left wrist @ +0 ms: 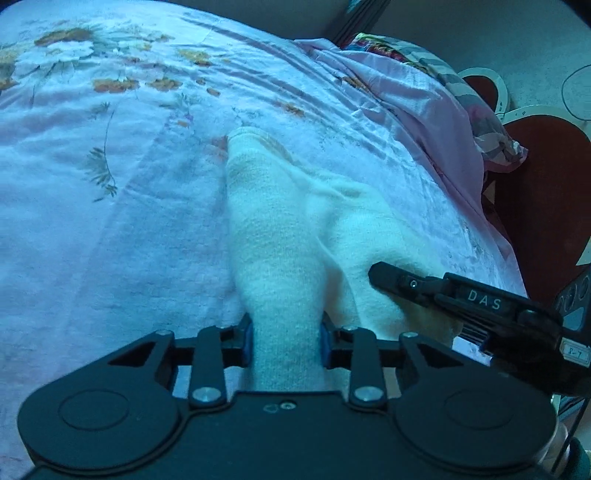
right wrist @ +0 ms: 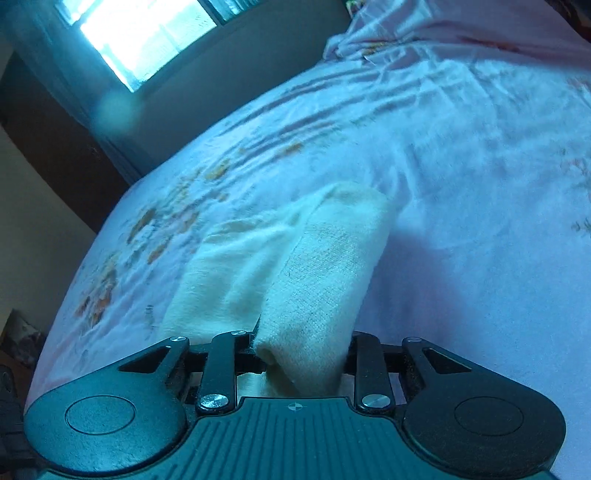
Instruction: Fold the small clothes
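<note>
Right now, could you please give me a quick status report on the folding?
Left gripper and right gripper both shut on the cream knitted garment. Garment half lifted off the pale floral bedsheet. Nothing in the way.

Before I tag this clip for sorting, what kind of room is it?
Most likely a bedroom. The work surface is a bed with a floral bedsheet, a patterned pillow lies at its far end, and a window is set in the wall beside it. A white garment lies on the sheet.

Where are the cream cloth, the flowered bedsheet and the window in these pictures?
cloth [left wrist: 273, 236], left wrist view, raised fold's middle
bedsheet [left wrist: 110, 155], left wrist view, bare flowered part
window [right wrist: 147, 33], right wrist view, bright pane
</note>
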